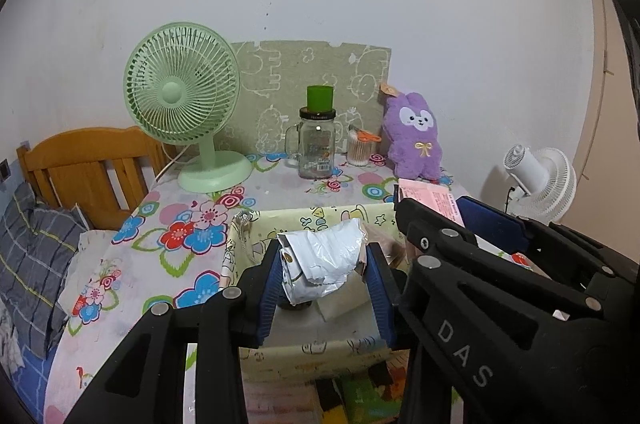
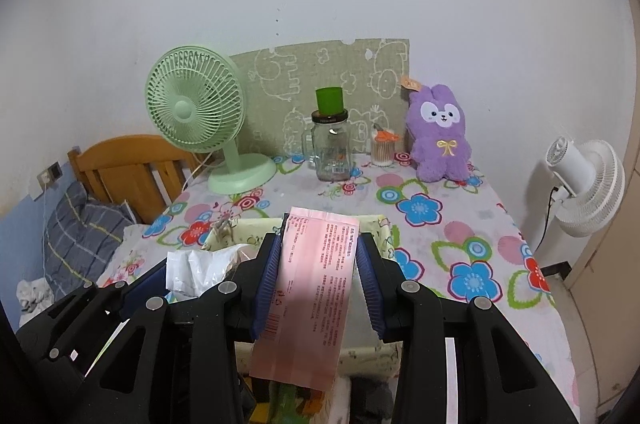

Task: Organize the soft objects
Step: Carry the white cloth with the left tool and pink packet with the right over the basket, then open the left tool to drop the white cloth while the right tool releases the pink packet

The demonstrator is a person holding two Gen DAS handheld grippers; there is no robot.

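From my left camera, my left hand-held gripper [image 1: 325,278] is partly shut and squeezes a crinkly white bag [image 1: 320,258] between its blue pads. I hold it over the yellow basket [image 1: 320,216], near me on the flowery worktop [image 1: 180,244], because soft things go in there.

From my right camera, my right hand-held gripper [image 2: 318,284] pinches a flat pink pack [image 2: 316,288]. The pack hangs between the pads, right above the basket. The purple bunny [image 2: 438,136] sits far back, well apart.
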